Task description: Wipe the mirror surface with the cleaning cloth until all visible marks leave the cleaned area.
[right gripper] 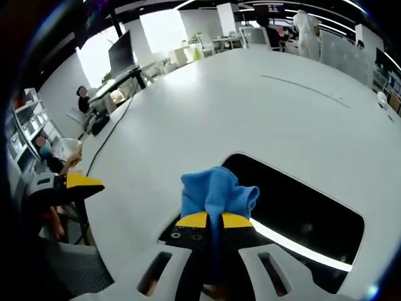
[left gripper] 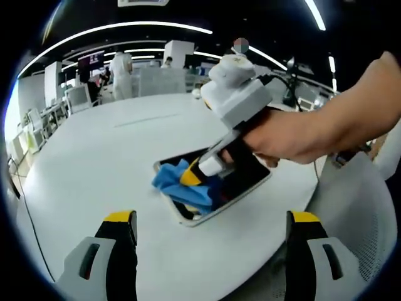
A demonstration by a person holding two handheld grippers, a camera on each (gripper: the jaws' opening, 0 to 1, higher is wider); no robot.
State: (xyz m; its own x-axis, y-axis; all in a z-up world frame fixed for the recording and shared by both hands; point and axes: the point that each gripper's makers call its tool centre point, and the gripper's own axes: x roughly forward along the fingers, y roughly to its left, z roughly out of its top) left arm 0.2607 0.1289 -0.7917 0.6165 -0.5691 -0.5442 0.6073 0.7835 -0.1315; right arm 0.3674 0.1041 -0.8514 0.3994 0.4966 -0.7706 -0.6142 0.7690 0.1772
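Blue cloth (right gripper: 217,191) bunched between the closed fingers of the right gripper (right gripper: 214,221), pressed down on the mirror (right gripper: 313,216). Mirror lies flat on a round white table (left gripper: 94,163), a dark glass rectangle with a pale rim, toward the table edge nearest the person. In the left gripper view the cloth (left gripper: 182,185) sits on the mirror's (left gripper: 247,182) end farthest from the hand (left gripper: 301,135) that drives the right gripper (left gripper: 199,174); the rest of the glass runs back under that gripper and hand. Left gripper (left gripper: 210,222) hangs off the mirror, above bare table just short of its near rim, fingers wide apart and holding nothing. In the right gripper view the left gripper's yellow tip (right gripper: 78,182) sits well off to one side of the mirror. Glass beyond the cloth reads black with one bright ceiling reflection; no smears or marks can be made out at this size, so cannot tell how clean it is. Judgement: wiping is under way, cloth working one end, most of the surface yet to be passed over or checked. Mirror and cloth both in plain sight on the table.
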